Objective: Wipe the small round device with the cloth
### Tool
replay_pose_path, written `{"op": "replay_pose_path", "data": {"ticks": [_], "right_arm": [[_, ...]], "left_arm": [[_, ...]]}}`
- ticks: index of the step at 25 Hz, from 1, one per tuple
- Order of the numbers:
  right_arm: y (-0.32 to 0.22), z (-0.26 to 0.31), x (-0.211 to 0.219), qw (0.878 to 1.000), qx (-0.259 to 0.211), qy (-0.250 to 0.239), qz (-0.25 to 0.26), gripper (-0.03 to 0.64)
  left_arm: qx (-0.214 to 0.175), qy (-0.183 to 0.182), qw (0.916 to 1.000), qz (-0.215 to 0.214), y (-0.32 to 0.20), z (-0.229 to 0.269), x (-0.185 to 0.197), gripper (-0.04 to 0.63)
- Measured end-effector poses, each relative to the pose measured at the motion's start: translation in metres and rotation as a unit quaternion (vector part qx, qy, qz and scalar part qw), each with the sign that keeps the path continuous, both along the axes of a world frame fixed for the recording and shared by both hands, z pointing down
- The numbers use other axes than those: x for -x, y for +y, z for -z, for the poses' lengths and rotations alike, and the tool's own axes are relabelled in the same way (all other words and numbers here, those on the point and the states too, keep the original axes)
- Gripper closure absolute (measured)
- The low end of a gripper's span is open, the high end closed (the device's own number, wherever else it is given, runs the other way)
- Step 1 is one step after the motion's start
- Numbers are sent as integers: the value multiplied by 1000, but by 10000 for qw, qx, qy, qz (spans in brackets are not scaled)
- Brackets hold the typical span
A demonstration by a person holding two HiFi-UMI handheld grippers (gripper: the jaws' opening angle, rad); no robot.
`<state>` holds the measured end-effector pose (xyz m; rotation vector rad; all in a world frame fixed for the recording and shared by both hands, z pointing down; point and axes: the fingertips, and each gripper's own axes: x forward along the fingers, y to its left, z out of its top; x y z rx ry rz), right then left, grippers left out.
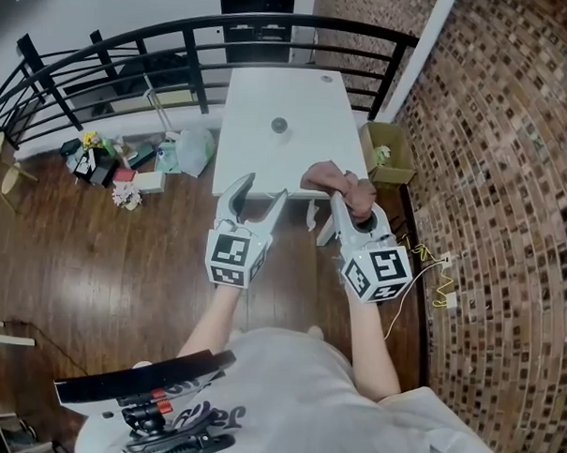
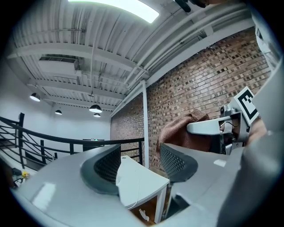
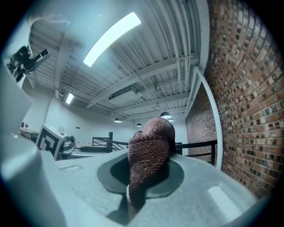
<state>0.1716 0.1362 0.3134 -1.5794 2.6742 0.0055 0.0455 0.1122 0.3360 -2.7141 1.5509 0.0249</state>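
The small round device [image 1: 279,125] is a little dark, dome-looking puck sitting alone on the white tabletop [image 1: 313,95]. It's straight ahead of the left claw [image 1: 264,188] and well apart from it, and ahead and off to the left of the right claw [image 1: 352,205].

The cloth [image 3: 148,153] is a chunky knit thing, brownish-pink. It's pinched between the right claw's jaws, which are closed on it, with most of it bunched up past the tips and flopping over the tabletop's near right corner.

The left claw's jaws are apart with nothing between them; through the gap you just see the tabletop's corner. Both claws point level, side by side at the tabletop's near edge, with the forearms stretched out in front of the person. There's a brick wall [image 1: 512,146] to the right of the right claw.
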Motion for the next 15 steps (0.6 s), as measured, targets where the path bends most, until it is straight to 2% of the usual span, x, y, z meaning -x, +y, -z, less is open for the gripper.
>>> {"op": "replay_pose_path", "data": {"ticks": [15], "right_arm": [[5,-5,-28,9999,49,-25,-102,586]], "left_arm": [[81,33,9999,-49,5,-3,-26,308]]}}
